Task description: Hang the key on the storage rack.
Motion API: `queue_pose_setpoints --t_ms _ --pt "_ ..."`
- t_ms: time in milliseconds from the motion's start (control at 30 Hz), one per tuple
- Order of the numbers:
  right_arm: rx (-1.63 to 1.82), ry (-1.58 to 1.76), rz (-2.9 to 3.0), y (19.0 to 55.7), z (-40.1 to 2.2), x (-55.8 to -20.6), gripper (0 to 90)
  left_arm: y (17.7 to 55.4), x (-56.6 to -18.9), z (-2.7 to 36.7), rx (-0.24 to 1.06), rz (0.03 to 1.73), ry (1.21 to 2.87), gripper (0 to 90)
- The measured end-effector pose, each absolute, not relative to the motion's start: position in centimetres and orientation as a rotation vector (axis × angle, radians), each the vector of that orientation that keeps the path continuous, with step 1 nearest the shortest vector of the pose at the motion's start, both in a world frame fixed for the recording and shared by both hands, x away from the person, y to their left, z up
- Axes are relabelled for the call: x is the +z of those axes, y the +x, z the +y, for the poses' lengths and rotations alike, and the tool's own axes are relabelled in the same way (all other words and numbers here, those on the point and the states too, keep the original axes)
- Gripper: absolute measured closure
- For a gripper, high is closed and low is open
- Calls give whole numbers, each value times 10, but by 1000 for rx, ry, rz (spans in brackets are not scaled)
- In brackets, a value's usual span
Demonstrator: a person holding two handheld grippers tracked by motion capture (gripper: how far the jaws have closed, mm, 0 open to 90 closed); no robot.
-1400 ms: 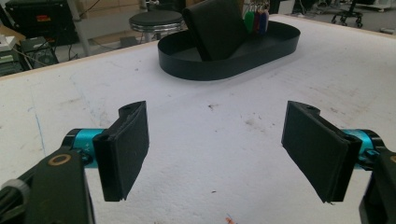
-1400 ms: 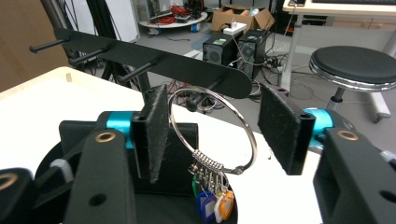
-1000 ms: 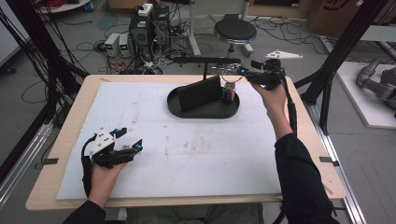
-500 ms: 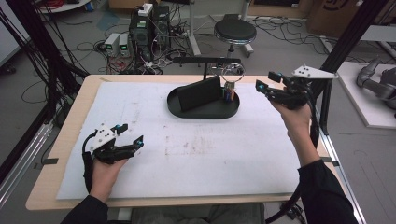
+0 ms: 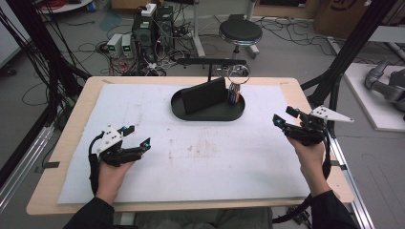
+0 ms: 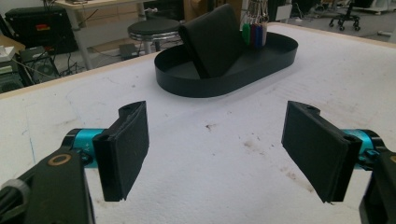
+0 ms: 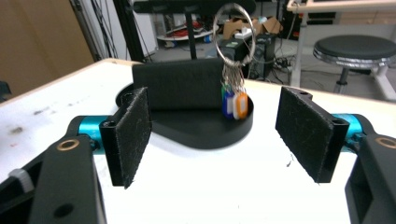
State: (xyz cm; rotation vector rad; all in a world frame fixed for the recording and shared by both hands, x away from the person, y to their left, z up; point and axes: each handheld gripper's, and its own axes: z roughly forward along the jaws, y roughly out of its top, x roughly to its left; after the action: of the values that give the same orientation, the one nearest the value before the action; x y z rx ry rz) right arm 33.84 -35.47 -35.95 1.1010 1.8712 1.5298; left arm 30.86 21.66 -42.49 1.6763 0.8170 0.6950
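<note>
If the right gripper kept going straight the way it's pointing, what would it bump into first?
Most likely the black tray. The open right gripper looks straight at it across bare white table cover. Past the tray's rim hang the key tags on their ring, beside the black block. Depth is hard to judge.

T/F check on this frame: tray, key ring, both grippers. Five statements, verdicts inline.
1. The key ring hangs from the black stand with its coloured tags over the oval tray. True.
2. The right gripper holds the key ring. False: its jaws are apart and empty.
3. The left gripper is open. True.
4. The tray is white. False: black.
5. A black wallet leans upright in the tray. True.
</note>
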Motion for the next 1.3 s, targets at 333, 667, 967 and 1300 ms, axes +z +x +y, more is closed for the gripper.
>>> queue_pose_setpoints --t_ms 333,667,967,1300 --pt "1472 1129 1877 338 -357 -374 276 312 -425 215 696 823 1683 232" --pt "1411 1146 1886 340 -361 -384 276 313 -421 212 716 805 1694 232" --pt "1369 1154 1915 342 -362 -391 276 311 -416 210 744 797 1699 232" --pt "1358 1153 1926 345 -362 -393 276 310 -417 213 745 804 1705 233"
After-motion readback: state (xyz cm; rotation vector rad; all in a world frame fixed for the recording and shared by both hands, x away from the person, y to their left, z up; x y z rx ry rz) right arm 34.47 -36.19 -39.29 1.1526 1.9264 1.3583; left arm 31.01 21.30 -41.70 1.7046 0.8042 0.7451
